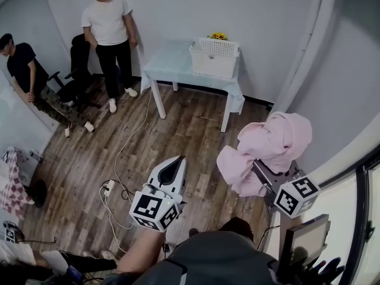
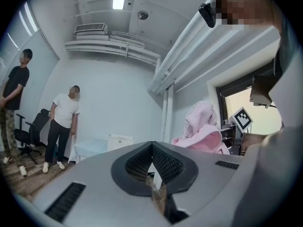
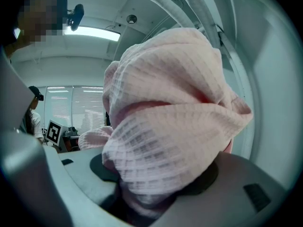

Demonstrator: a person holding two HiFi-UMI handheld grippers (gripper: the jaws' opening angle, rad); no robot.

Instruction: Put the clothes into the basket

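Right gripper (image 1: 259,172) is clamped on the pink cloth (image 1: 274,144), a fat waffle-knit bundle bulging up and out between its jaws and filling nearly everything in front of its camera. Left gripper (image 1: 173,167) carries nothing: jaws pressed together, pads meeting at the tips. Both tools are up off the floor (image 1: 178,117), side by side, the cloth off to the left gripper's right. The basket (image 1: 215,57), white and latticed, sits on the table (image 1: 169,64) well ahead of both grippers, against the far wall. A person in white (image 1: 108,22) and a person in black (image 1: 24,64) are far off to the left gripper's left.
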